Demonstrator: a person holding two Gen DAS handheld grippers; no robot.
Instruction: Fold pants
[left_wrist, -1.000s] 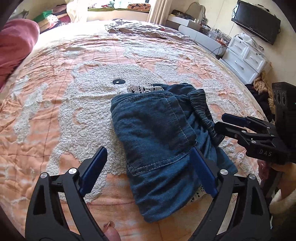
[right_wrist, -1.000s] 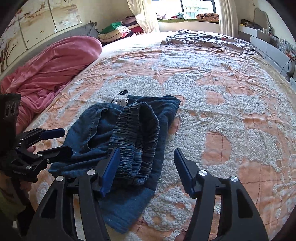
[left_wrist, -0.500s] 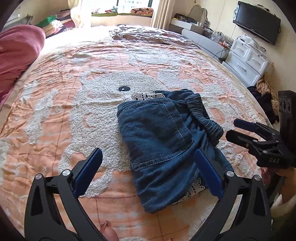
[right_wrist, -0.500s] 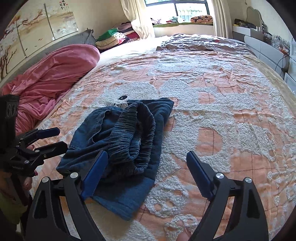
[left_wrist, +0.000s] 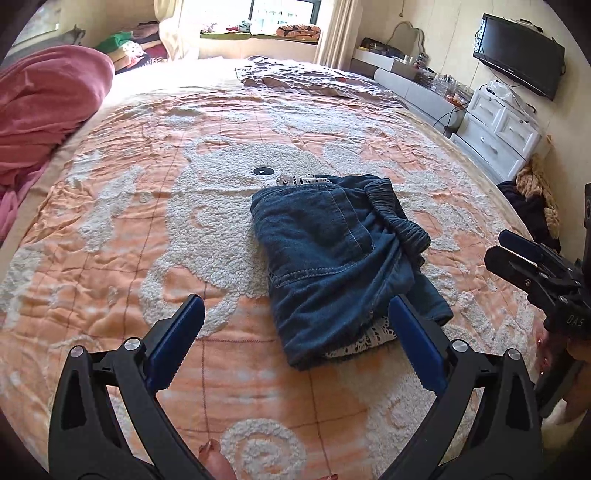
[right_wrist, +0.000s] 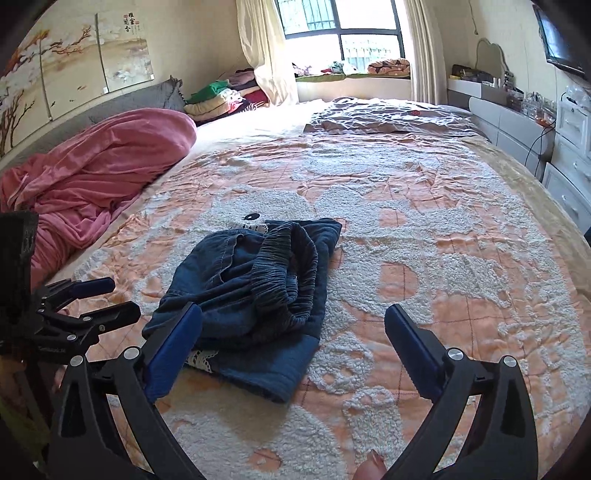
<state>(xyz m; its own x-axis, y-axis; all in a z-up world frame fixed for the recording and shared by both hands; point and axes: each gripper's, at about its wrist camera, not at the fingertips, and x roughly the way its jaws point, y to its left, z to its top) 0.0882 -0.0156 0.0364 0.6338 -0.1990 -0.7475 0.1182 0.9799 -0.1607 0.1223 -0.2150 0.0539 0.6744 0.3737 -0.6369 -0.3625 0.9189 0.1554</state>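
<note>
Both grippers, left (left_wrist: 295, 347) and right (right_wrist: 293, 349), gape wide with nothing between them, the right one's jaws having just spread. Pants (left_wrist: 340, 258) lie folded on the bedspread (left_wrist: 129, 221), just beyond both. Looks finished; next, perhaps tidying that bunched waistband.

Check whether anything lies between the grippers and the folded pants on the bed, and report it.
Nothing visible does. Only bare bedspread lies between the open left gripper and the pants. The right gripper, whose jaws have just been opening and hold nothing, has the pants directly ahead.
</note>
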